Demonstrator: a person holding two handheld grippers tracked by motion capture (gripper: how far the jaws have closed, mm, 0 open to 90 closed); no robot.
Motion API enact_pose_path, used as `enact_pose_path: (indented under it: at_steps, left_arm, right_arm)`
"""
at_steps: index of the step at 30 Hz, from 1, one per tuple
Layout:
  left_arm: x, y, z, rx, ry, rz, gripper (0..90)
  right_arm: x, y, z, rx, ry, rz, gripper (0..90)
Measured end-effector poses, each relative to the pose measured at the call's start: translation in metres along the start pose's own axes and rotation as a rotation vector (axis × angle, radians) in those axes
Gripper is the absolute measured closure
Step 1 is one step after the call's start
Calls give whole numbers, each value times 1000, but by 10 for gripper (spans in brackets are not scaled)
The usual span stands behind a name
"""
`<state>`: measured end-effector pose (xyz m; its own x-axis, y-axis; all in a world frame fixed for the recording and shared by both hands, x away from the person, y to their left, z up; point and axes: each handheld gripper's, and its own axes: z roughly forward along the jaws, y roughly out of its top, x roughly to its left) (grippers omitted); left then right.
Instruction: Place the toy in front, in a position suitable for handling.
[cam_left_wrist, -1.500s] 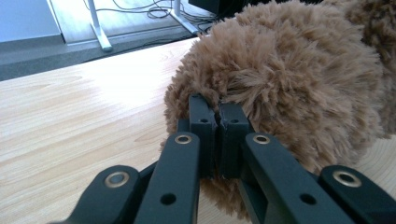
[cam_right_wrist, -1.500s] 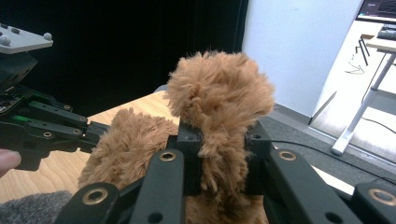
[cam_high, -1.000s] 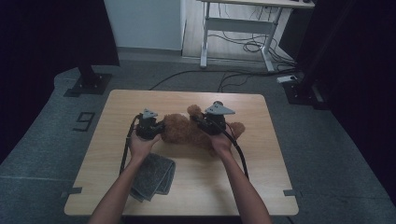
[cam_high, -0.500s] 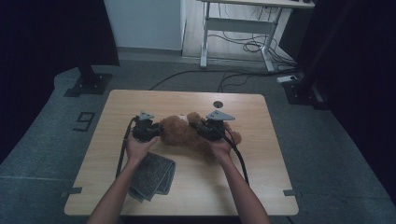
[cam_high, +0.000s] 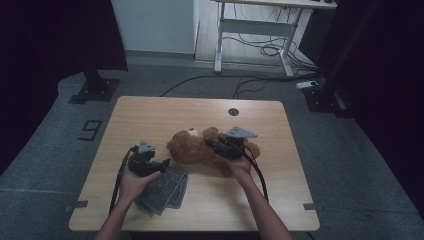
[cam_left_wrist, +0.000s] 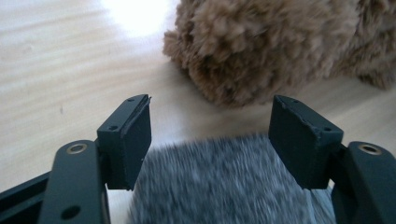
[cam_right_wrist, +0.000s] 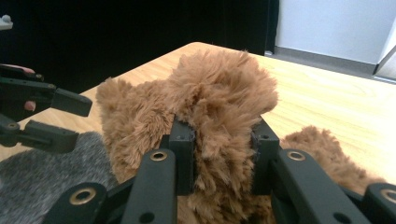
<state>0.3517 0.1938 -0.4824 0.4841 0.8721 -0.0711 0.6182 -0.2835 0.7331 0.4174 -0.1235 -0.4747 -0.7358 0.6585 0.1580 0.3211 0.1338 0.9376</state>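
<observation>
A brown teddy bear (cam_high: 200, 146) lies on its side in the middle of the wooden table (cam_high: 165, 110). My right gripper (cam_high: 220, 149) is shut on the bear's fur, which bulges between its jaws in the right gripper view (cam_right_wrist: 219, 140). A folded grey towel (cam_high: 167, 189) lies at the front left, just below the bear. My left gripper (cam_high: 162, 165) is open, its jaws wide apart over the towel's far edge (cam_left_wrist: 215, 177), with the teddy bear's fur (cam_left_wrist: 261, 46) a short way ahead of them.
A small round hole (cam_high: 233, 112) sits near the table's far edge. Beyond the table stand a white desk frame (cam_high: 255, 25) with cables on the floor and a dark stand base (cam_high: 95, 90) at the left.
My left gripper has let go of the bear and moved back toward me over the grey towel. The right gripper has dragged the bear slightly nearer and stays shut on it.
</observation>
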Motion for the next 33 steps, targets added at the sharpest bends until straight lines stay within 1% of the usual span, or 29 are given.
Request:
enact_pose_path:
  at_steps: [1, 2, 3, 4, 5, 6, 7, 8, 9, 10, 11, 12, 13, 14, 15, 16, 17, 18, 19, 21, 24, 25, 26, 27, 28, 30, 31, 32, 33]
  left_arm:
    - [-2, -6, -2, 8, 18, 6, 287]
    - [-2, -6, -2, 8, 18, 6, 283]
    - [-2, -13, -4, 12, 26, 7, 282]
    - [-2, -13, -4, 12, 26, 7, 282]
    - [-3, -17, -5, 15, 25, 8, 282]
    - [-3, -24, -6, 23, 21, 9, 283]
    - [-3, -24, -6, 23, 21, 9, 284]
    - [-3, -27, -6, 34, 24, 20, 284]
    - [-4, -30, -4, 48, 33, 30, 284]
    - [-2, -36, -1, 66, 58, 35, 275]
    - [-2, -36, -1, 66, 58, 35, 270]
    - [2, -40, 2, 85, 101, 41, 265]
    - [5, -42, 3, 88, 116, 36, 265]
    - [8, -43, 5, 92, 119, 28, 263]
    - [8, -43, 5, 92, 119, 28, 256]
    - [14, -45, 9, 119, 122, 21, 247]
    - [16, -47, 13, 140, 108, 13, 245]
    - [16, -47, 13, 140, 108, 13, 229]
    - [18, -49, 18, 163, 88, 6, 219]
    - [18, -50, 19, 159, 80, 1, 221]
    - [18, -52, 18, 146, 72, 10, 251]
    - [17, -53, 19, 136, 61, 9, 278]
    - [17, -53, 19, 136, 61, 9, 317]
    - [17, -55, 19, 125, 43, 2, 317]
    - [17, -56, 18, 114, 29, 12, 381]
    - [16, -56, 18, 113, 19, 20, 418]
    - [15, -57, 18, 108, 6, 25, 462]
    - [15, -57, 18, 108, 6, 25, 526]
    - [14, -57, 17, 103, -10, 30, 594]
  right_arm:
    - [1, -2, -4, 4, 8, -5, 692]
    - [1, -2, -4, 4, 8, -5, 692]
    - [2, -4, -7, 7, 15, -4, 690]
    - [2, -4, -8, 8, 18, -1, 690]
    - [2, -4, -8, 8, 18, -1, 690]
    - [3, -5, -10, 4, 20, -3, 689]
    - [3, -5, -10, 4, 20, -3, 689]
    - [3, -6, -11, -1, 18, -6, 690]
    - [3, -7, -11, -2, 18, -4, 689]
    - [3, -8, -12, -8, 20, 3, 689]
    - [3, -8, -12, -8, 20, 3, 689]
    - [3, -10, -12, -13, 20, 13, 689]
    - [3, -10, -12, -16, 20, 15, 689]
    - [2, -10, -12, -18, 18, 14, 689]
    - [2, -10, -12, -18, 18, 14, 689]
    - [2, -11, -12, -21, 16, 15, 689]
    - [2, -11, -12, -22, 16, 15, 689]
    - [2, -11, -12, -24, 16, 17, 688]
    - [3, -11, -11, -26, 15, 18, 688]
    - [3, -12, -12, -28, 12, 17, 688]
    - [3, -12, -12, -28, 13, 23, 687]
    - [3, -12, -12, -28, 12, 23, 686]
    - [3, -12, -12, -29, 12, 23, 686]
    - [3, -12, -12, -29, 12, 23, 686]
    - [4, -13, -13, -30, 9, 22, 685]
    - [4, -14, -13, -37, 9, 27, 684]
    - [4, -15, -14, -45, 8, 28, 684]
    - [4, -16, -14, -48, 11, 35, 684]
    - [3, -17, -14, -49, 12, 44, 683]
